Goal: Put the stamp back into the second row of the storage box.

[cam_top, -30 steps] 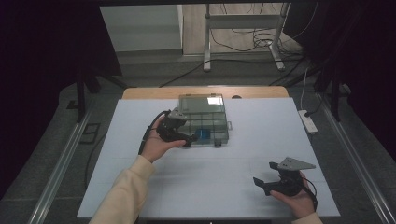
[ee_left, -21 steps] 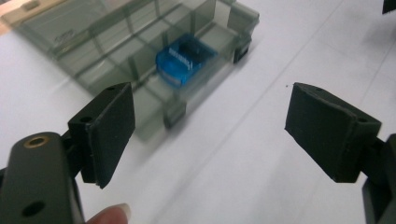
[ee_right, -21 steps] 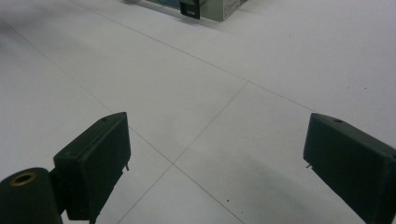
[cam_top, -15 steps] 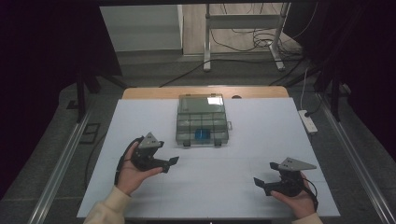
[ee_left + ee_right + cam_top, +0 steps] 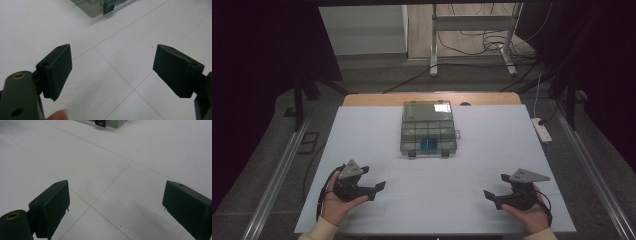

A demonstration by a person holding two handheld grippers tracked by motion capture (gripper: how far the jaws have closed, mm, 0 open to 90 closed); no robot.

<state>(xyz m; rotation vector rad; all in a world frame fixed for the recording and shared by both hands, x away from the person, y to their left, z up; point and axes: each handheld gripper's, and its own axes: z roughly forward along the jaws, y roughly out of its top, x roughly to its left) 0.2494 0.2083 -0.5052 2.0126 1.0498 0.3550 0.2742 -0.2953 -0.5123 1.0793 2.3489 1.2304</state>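
Both the left claw (image 5: 379, 189) and right claw (image 5: 489, 196) gaped wide and empty over the worktop (image 5: 492, 150), near of the clear organizer box (image 5: 428, 129).

L tongs (image 5: 379, 187) & R tongs (image 5: 488, 194) gaping, empty.

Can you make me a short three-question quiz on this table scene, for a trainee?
1. True or false: the left gripper holds the box.
2. What colour is the item seen through the box lid? A red, B blue, C yellow.
3. Fill in: both grippers rest at the ____ edge of the table, while the box sits toward the far edge.

Key
1. False: its jaws stand open with nothing between them, well short of the box.
2. B: a blue item lies in a front compartment.
3. Near: the right gripper is down there too, jaws open.
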